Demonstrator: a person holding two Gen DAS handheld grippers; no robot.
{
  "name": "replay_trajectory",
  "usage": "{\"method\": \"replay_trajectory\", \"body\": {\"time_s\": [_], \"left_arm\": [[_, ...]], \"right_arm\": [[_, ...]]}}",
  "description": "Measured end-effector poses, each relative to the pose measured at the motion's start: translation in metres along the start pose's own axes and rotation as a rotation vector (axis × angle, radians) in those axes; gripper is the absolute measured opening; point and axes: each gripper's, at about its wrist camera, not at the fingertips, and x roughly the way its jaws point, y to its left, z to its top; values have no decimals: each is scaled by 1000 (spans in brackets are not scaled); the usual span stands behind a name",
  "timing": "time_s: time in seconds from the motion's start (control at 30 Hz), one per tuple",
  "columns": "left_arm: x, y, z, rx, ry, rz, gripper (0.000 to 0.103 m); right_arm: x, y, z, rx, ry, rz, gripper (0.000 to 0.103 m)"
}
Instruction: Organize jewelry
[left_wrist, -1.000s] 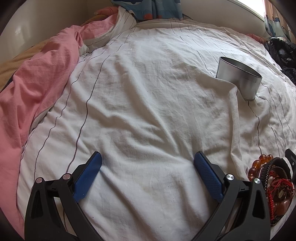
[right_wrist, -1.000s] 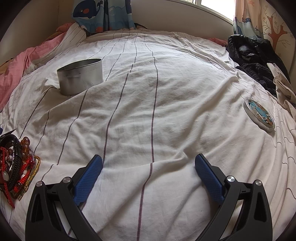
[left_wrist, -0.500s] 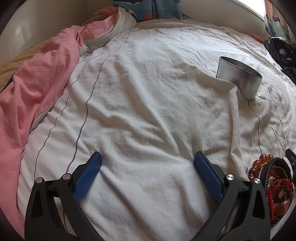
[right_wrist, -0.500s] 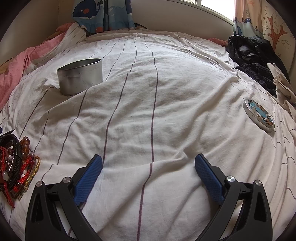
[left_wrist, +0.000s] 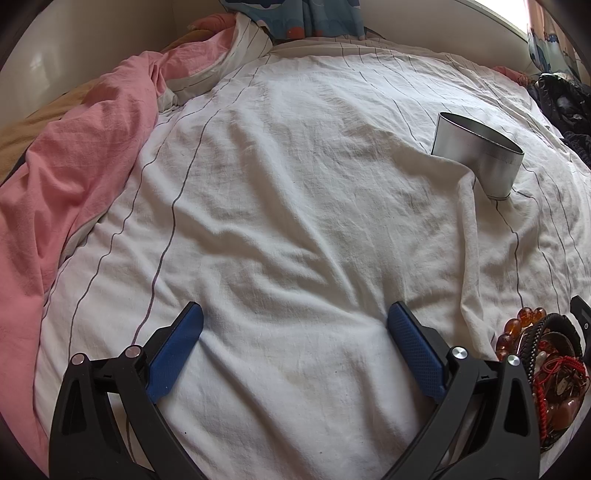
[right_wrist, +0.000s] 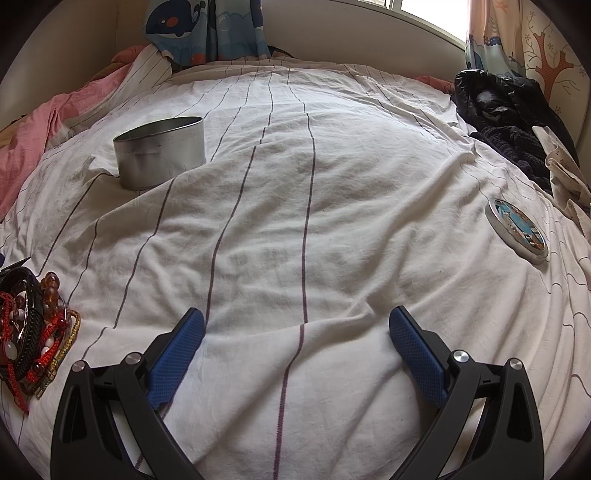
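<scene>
On the white striped bedsheet (right_wrist: 332, 206) my left gripper (left_wrist: 295, 325) and right gripper (right_wrist: 297, 328) both hover spread wide, holding nothing; between them lies the tangled heap of red cord, black braided and amber bead bracelets (right_wrist: 33, 328); the open oval silver metal tin (right_wrist: 160, 151) stands farther off, left of centre; its round pictured lid (right_wrist: 517, 230) lies far right.

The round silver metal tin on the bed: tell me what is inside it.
The round silver metal tin stands open, lid off, on the white striped sheet. Both views show only its rim and a sliver of bare inner wall; the bottom is hidden, so any contents cannot be seen.
</scene>
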Motion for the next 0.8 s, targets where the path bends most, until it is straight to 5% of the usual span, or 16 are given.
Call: {"method": "replay_trajectory", "body": {"time_s": [0.8], "left_arm": [[0,-1,0,1,0,2,97]], "right_arm": [[2,-2,1,7,14,15,96]]}}
